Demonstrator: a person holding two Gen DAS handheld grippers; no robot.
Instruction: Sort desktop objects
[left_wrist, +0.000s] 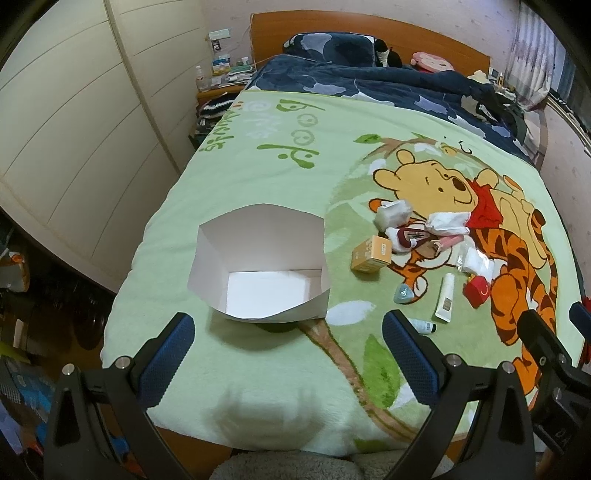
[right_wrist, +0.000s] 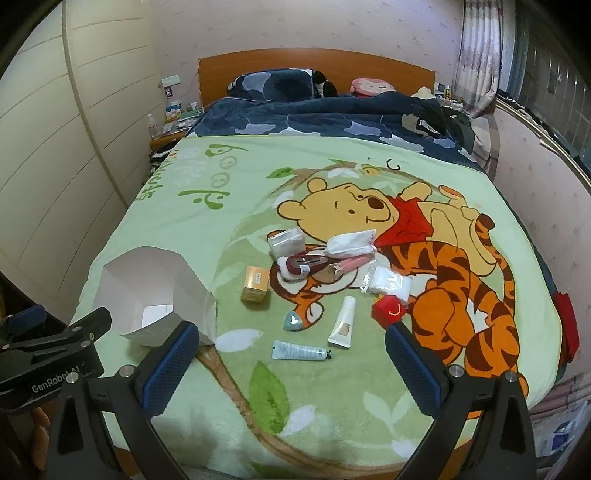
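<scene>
An open white box (left_wrist: 258, 269) stands empty on the green cartoon blanket (left_wrist: 258, 177); it also shows in the right wrist view (right_wrist: 147, 291). To its right lie small items: an orange carton (right_wrist: 255, 285), a pale blue tube (right_wrist: 300, 350), a white tube (right_wrist: 343, 323), a red box (right_wrist: 388, 311), a blue-grey triangular piece (right_wrist: 293, 320), a dark red hair clip (right_wrist: 299, 265) and white packets (right_wrist: 351, 242). My left gripper (left_wrist: 288, 336) is open and empty, in front of the box. My right gripper (right_wrist: 291, 347) is open and empty, in front of the items.
The blanket lies on a bed with a dark blue duvet (right_wrist: 332, 122) and a wooden headboard (right_wrist: 314, 66) at the far end. White wardrobe doors (left_wrist: 74, 140) stand to the left. A cluttered bedside table (left_wrist: 221, 74) stands at the far left.
</scene>
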